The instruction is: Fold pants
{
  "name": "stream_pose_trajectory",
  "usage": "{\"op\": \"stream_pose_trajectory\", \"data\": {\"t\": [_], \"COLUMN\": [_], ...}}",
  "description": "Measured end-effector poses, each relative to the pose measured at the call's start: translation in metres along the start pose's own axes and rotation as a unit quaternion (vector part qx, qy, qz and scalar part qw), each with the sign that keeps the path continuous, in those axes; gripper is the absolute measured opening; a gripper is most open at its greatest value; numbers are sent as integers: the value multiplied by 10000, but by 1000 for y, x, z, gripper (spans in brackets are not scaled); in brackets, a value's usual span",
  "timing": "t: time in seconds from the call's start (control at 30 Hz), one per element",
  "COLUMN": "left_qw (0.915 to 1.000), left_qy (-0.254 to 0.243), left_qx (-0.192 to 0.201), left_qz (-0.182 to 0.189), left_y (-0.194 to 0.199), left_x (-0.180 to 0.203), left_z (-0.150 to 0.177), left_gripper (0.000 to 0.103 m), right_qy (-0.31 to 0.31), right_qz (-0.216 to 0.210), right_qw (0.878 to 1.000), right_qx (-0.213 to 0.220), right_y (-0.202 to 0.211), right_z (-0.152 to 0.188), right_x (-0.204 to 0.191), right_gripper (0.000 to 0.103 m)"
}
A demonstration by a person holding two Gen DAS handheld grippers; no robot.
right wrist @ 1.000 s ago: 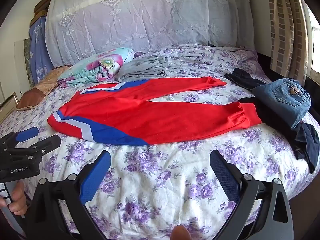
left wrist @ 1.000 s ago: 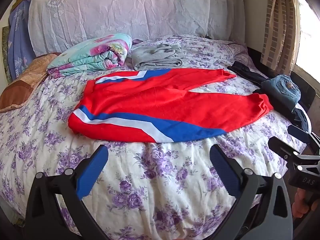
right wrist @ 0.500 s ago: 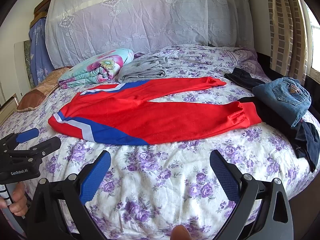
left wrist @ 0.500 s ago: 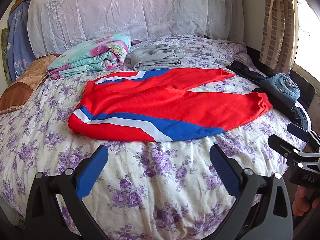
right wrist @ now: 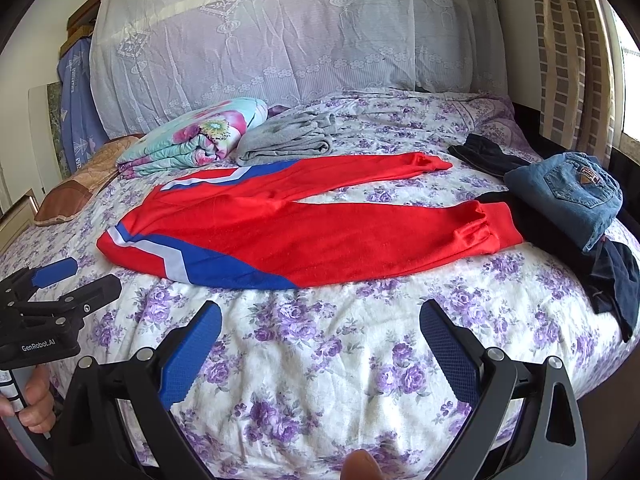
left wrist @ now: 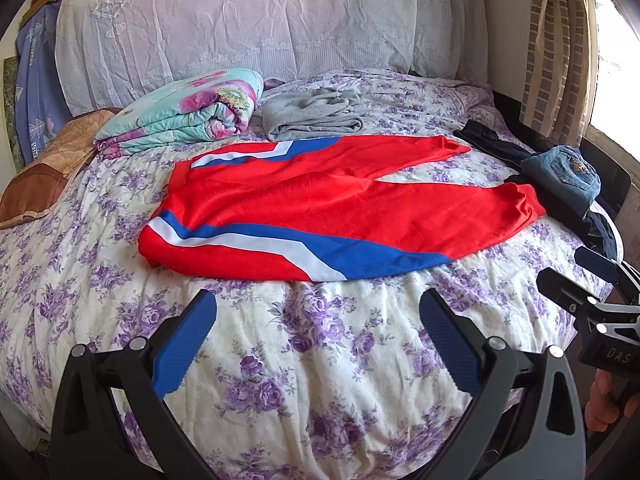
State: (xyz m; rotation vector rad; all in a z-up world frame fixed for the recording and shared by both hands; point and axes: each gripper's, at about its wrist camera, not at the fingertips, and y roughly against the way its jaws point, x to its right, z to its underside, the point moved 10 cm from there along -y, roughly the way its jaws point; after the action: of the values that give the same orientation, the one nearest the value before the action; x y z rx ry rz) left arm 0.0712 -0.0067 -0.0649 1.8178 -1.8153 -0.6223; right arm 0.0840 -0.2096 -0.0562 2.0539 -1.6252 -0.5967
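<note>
A pair of red track pants with blue and white side stripes point(left wrist: 332, 208) is laid flat across the middle of a bed covered with a white sheet printed in purple flowers point(left wrist: 304, 344). The waist is turned toward the left edge of the bed and the two legs are spread apart toward the right edge, the cuff of the nearer leg being bunched beside a folded pair of blue denim jeans point(right wrist: 568, 196).

The left gripper point(left wrist: 316, 344) is held over the near edge of the bed with its blue-padded jaws spread wide and nothing between them; the pants lie beyond its fingertips, apart from them. The right gripper point(right wrist: 320, 344) is likewise held wide and unloaded short of the pants, with bare sheet between.

A folded floral quilt in teal and pink point(left wrist: 188, 116) and a folded grey garment point(left wrist: 312, 116) are seen near the far edge, by a headboard draped in pale lace cloth point(left wrist: 260, 28).

In the right wrist view dark clothing point(right wrist: 616, 280) is shown hanging over the right edge under the jeans, and the left gripper is seen from the side at the lower left. In the left wrist view the right gripper appears at the right margin instead.
</note>
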Motion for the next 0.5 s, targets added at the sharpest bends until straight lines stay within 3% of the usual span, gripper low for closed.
{"op": "stream_pose_trajectory", "data": {"t": [0.5], "left_qw": [10000], "left_qy": [27], "left_qx": [-27], "left_qz": [-33], "left_y": [-2], "left_x": [-5], "left_z": [0], "left_gripper": [99], "right_qy": [-21], "right_qz": [7], "right_qw": [10000], "right_qx": [2], "right_y": [0], "right_z": [3], "right_x": [-1], "right_gripper": [100]}}
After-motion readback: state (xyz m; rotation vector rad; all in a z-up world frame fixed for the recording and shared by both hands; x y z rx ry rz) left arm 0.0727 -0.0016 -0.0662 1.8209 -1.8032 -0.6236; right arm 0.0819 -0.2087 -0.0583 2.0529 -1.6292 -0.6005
